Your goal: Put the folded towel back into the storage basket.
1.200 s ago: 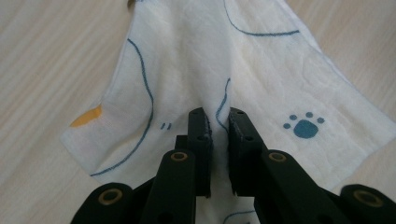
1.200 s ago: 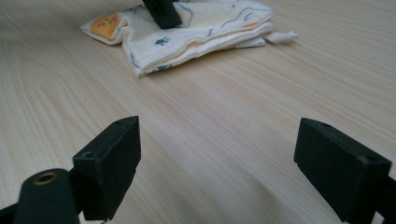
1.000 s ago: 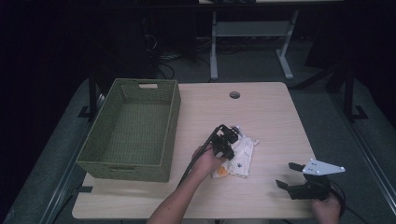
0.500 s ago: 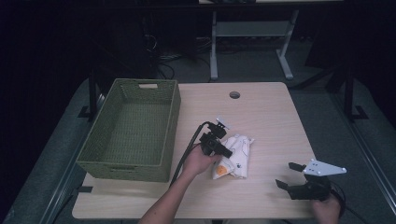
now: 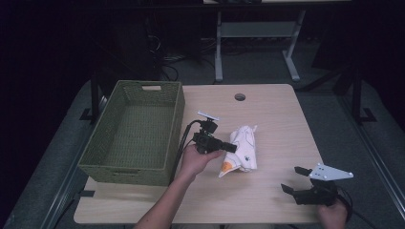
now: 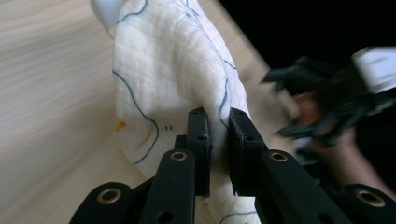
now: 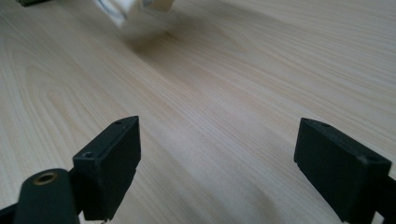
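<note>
Our left tongs (image 6: 218, 122) pinch the white cloth (image 5: 242, 148) on the counter (image 5: 267, 114), just beside the green basket (image 5: 136, 131). Our right tongs (image 5: 292, 180) sit wide open, well apart. Only the close left view shows the cloth's thin blue lines.

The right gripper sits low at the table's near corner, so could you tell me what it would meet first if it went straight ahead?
Probably the white cloth: bare table lies ahead of the open right gripper, though depth is uncertain.

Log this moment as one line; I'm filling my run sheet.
left gripper: shut on cloth | right gripper: open, over bare table | basket: left of cloth
</note>
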A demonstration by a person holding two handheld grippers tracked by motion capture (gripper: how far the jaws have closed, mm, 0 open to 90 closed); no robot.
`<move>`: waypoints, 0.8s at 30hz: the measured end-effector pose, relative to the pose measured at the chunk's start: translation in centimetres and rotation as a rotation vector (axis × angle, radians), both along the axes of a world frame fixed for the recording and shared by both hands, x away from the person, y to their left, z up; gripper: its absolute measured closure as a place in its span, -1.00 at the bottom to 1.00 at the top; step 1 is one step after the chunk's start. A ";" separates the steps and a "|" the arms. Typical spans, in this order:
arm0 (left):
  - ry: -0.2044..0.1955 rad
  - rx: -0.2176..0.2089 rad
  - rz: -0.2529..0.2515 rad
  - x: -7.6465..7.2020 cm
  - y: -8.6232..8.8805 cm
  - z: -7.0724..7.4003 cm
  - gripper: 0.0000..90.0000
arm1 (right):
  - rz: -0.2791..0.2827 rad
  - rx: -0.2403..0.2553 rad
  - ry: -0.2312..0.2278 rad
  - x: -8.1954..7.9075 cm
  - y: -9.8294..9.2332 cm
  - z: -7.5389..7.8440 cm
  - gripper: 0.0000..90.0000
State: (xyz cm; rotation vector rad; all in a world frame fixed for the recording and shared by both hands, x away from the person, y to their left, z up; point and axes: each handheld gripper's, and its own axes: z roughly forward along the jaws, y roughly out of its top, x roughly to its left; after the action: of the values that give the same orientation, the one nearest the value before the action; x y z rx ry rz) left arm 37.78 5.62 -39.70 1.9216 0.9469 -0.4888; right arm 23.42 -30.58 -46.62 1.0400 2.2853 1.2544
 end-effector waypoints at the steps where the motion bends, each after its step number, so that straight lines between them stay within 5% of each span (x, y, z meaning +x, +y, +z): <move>1: 0.004 -0.015 0.006 0.0 0.2 0.1 0.81 | 0.001 0.001 -0.003 0.0 0.0 0.0 -0.69; 8: 0.031 -0.103 0.008 0.3 1.9 1.0 0.81 | 0.001 -0.008 -0.001 0.1 0.0 0.0 -0.69; 24: 0.021 -0.143 0.019 -0.1 4.2 3.1 0.81 | 0.006 -0.022 0.005 0.0 0.2 0.0 -0.68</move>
State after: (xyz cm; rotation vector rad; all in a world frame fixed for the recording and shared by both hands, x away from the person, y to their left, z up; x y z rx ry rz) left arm 37.66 9.79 -36.59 1.7813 0.9177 -0.5516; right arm 23.44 -30.42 -46.67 1.0298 2.3027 1.2275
